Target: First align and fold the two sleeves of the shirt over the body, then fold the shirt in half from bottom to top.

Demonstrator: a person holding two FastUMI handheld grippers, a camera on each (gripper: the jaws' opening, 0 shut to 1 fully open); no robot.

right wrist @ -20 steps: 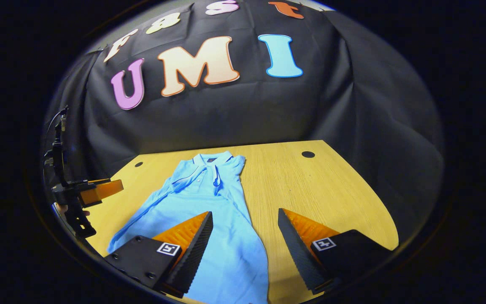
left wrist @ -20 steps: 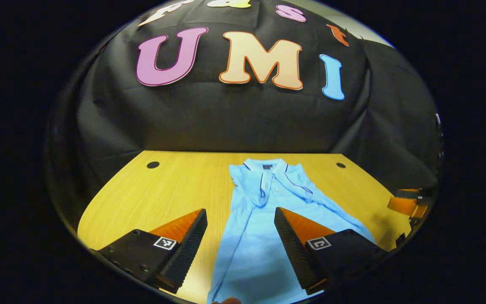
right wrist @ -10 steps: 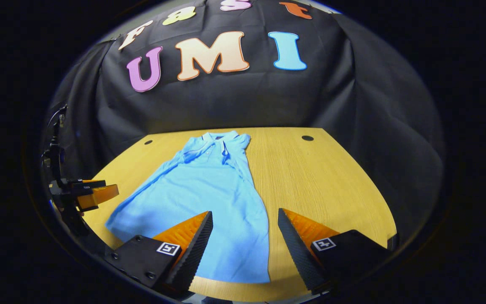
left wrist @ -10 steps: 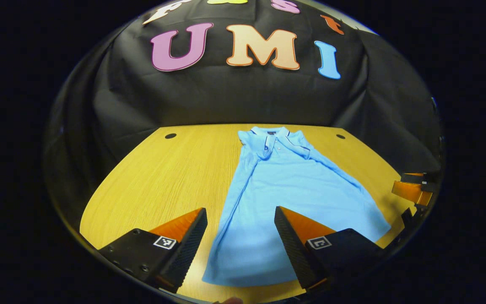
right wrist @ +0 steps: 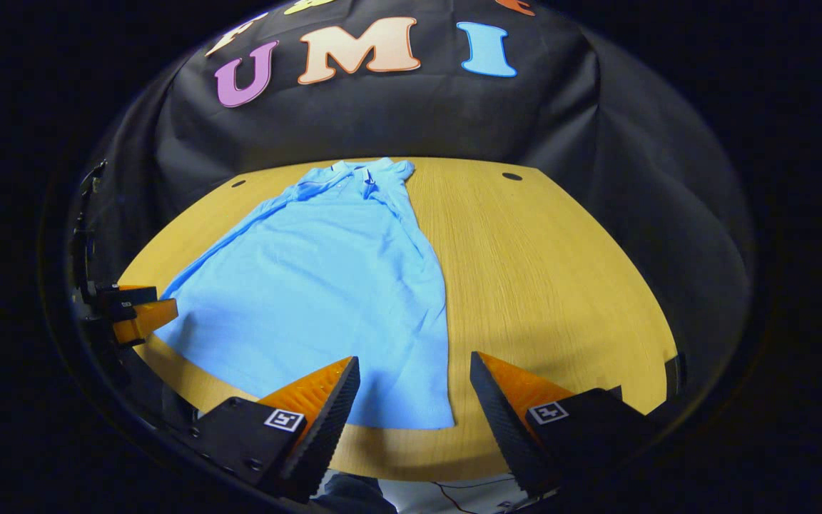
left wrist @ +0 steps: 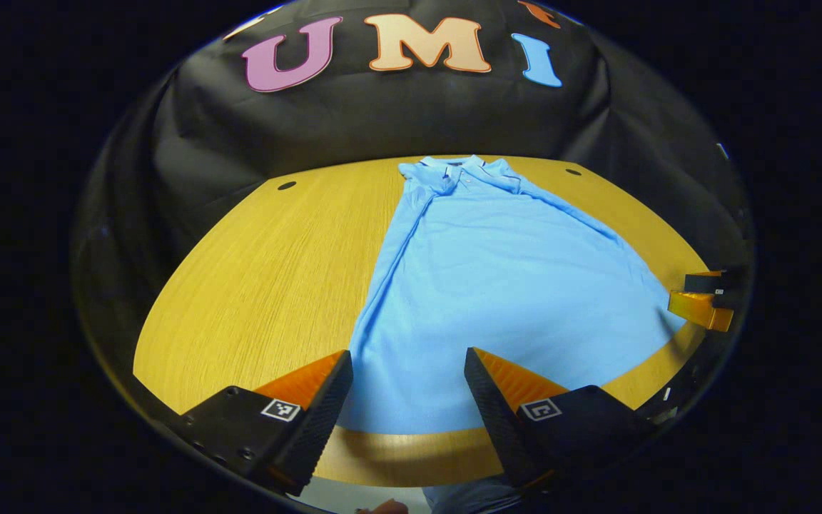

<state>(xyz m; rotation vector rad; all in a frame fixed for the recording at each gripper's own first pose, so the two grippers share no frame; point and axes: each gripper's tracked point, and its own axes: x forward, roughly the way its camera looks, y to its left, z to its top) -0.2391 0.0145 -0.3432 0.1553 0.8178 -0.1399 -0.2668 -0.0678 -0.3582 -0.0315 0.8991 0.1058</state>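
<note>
A light blue polo shirt (left wrist: 496,285) lies flat on the wooden table (left wrist: 268,278), collar at the far end, hem near the front edge. Both sleeves lie folded in over the body, giving it a narrow top. My left gripper (left wrist: 407,414) is open above the hem's left corner, holding nothing. In the right gripper view the same shirt (right wrist: 318,285) spreads left of centre. My right gripper (right wrist: 414,421) is open over the hem's right corner, nothing between its fingers. Each gripper appears at the edge of the other's view: the right gripper (left wrist: 703,303), the left gripper (right wrist: 133,314).
The table (right wrist: 546,285) has a rounded front edge and two small dark holes, one hole (left wrist: 286,185) far left, one hole (right wrist: 511,175) far right. Black cloth walls close the booth behind and on both sides. Bare wood lies either side of the shirt.
Both grippers have pulled back toward the table's front edge and risen. The shirt's hem and the table edge have come into sight. Both stayed open, and the shirt has not moved.
</note>
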